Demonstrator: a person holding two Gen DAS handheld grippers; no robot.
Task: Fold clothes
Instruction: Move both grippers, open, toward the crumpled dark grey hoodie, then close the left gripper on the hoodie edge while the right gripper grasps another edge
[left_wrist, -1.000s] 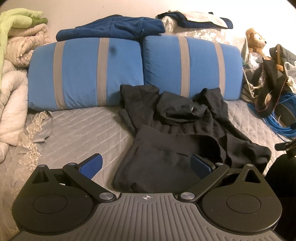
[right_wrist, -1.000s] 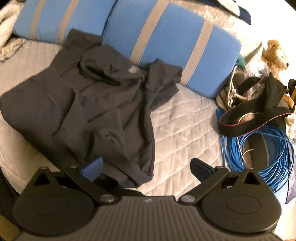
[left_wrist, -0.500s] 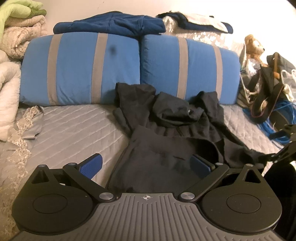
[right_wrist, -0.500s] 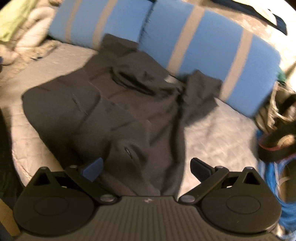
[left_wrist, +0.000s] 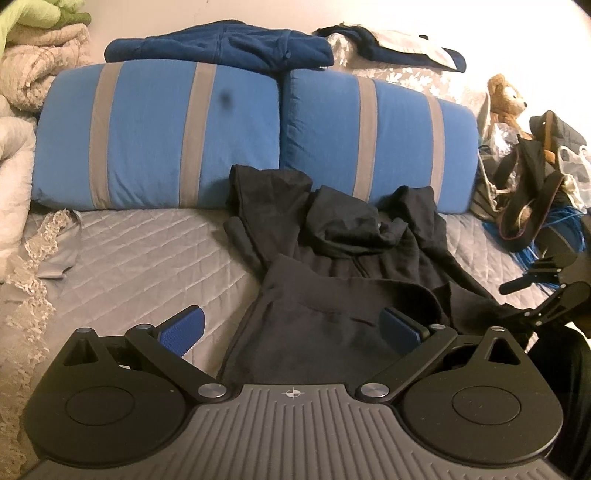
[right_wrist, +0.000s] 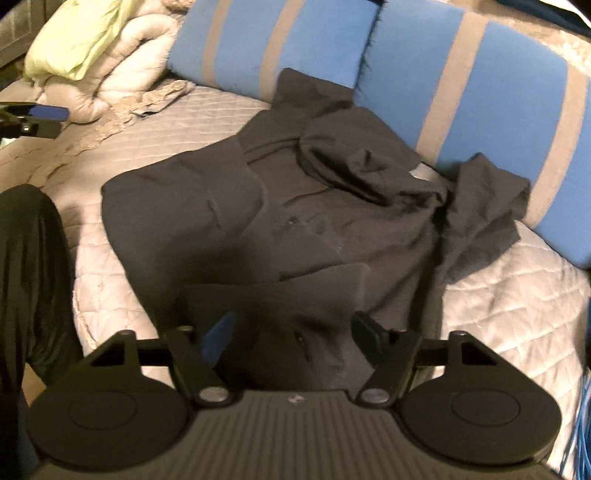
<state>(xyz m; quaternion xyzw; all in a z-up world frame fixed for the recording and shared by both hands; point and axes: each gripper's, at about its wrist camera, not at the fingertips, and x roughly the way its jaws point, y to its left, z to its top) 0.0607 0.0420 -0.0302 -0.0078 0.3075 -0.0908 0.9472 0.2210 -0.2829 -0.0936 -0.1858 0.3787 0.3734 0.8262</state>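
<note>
1. The black garment (left_wrist: 343, 280) lies rumpled mid-frame on the bed (left_wrist: 140, 254), its top against the blue pillows (left_wrist: 159, 136); it is spread, likely for folding.
2. The left gripper (left_wrist: 291, 328) and the right gripper (right_wrist: 291, 332) both stand apart, empty, over its near hem.
3. The hem is hidden behind the gripper bodies; the sleeves are hard to make out.

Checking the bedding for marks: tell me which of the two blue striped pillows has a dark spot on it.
The left pillow, the one with the folded navy garment on top. A round dark spot sits right of its middle grey stripe; the right pillow shows none.
</note>
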